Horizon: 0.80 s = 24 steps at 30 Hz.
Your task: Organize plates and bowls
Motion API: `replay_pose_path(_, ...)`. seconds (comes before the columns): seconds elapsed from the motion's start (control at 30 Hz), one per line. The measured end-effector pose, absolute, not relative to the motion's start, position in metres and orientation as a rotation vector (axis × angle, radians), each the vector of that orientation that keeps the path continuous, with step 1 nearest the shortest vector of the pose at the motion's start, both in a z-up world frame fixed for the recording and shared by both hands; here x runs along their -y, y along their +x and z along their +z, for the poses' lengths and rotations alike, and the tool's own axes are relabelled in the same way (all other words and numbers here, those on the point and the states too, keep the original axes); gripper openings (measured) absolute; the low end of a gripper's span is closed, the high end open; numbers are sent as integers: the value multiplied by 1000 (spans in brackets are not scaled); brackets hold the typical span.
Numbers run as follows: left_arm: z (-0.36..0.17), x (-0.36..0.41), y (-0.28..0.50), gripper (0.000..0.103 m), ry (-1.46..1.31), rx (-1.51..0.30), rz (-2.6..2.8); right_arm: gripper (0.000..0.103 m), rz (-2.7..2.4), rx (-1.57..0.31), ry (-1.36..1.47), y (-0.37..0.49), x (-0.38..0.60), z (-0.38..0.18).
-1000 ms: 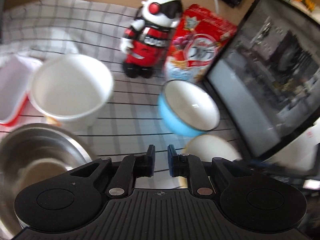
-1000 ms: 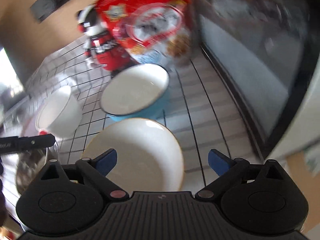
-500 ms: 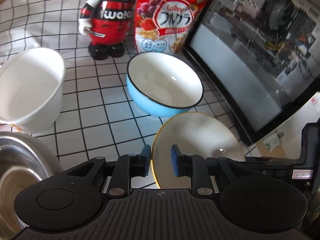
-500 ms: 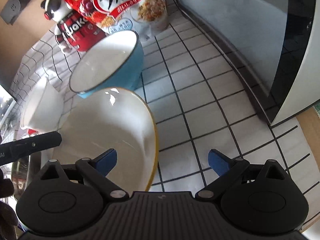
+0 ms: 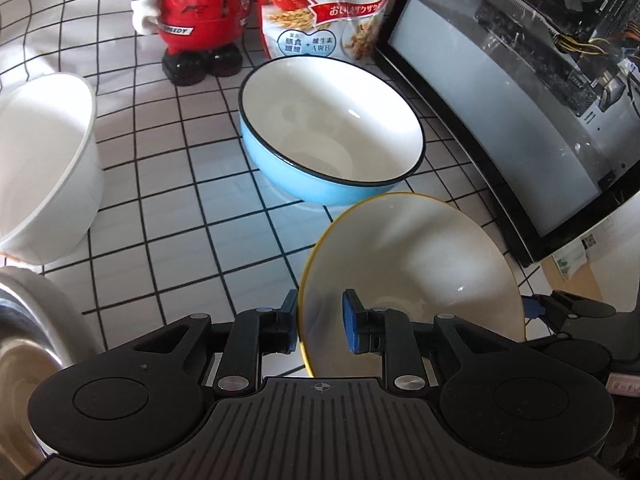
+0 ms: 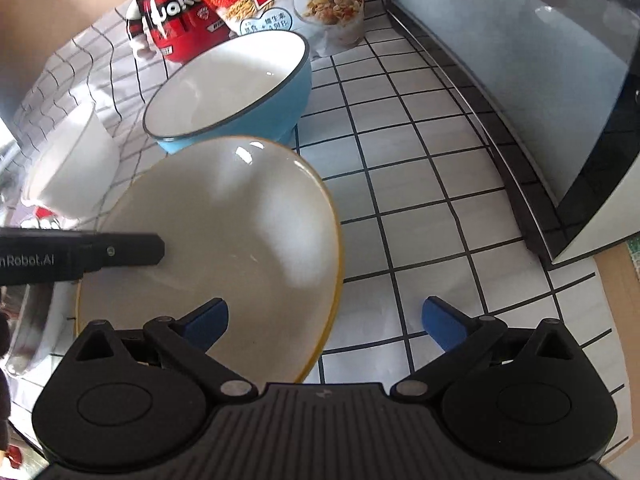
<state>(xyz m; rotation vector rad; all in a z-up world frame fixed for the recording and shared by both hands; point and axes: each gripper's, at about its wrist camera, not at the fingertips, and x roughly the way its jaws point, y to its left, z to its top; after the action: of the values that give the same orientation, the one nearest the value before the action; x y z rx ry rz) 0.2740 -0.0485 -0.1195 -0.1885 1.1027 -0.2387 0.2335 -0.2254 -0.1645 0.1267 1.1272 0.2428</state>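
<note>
Centrally, a shallow cream-white bowl with a thin yellow rim sits tilted on the white tablecloth with a black grid pattern, its left edge passing between the blue pads of the left gripper. One pad lies outside the rim and the other inside the bowl; a gap shows on the inner side, so the jaws straddle the rim loosely, released rather than clamped. In the right wrist view the same bowl fills the lower left, and a black finger of the left gripper reaches over its left edge. The right gripper stands with jaws spread wide and still parting: its left pad hangs over the bowl's near interior, its right pad over bare cloth, and the bowl's right rim lies between them, untouched by the pads as far as can be seen.

Just behind the yellow-rimmed bowl stands a light blue enamel bowl with a white interior and dark rim, close to it or touching it. To the left are a deep white bowl and, at the lower left corner, a stainless steel bowl. Behind the blue bowl are a red and black robot figurine and a red granola bag. A dark glass-panelled case borders the cloth on the right.
</note>
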Motion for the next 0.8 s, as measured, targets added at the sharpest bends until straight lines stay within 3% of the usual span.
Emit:
replay_pose_path(0.1,-121,50,276,25,-189,-1108,-240,103,255,-1138,101,236,223,-164)
replay_pose_path(0.23,-122,51,277,25,-194,-1117,-240,91,298,-1098,178,234,230,-156)
replay_pose_path(0.3,-122,51,276,25,-199,-1118,-239,80,310,-1060,174,234,229,-150)
replay_pose_path(0.37,-122,49,276,25,-213,-1120,-237,61,319,-1053,170,237,227,-147)
replay_pose_path(0.47,-122,46,275,24,-237,-1125,-237,45,338,-1085,185,242,226,-148)
replay_pose_path(0.53,-121,44,273,23,-246,-1127,-236,40,348,-1100,184,242,225,-149)
replay_pose_path(0.8,-122,33,264,22,-307,-1135,-226,40,353,-1113,190,241,217,-149)
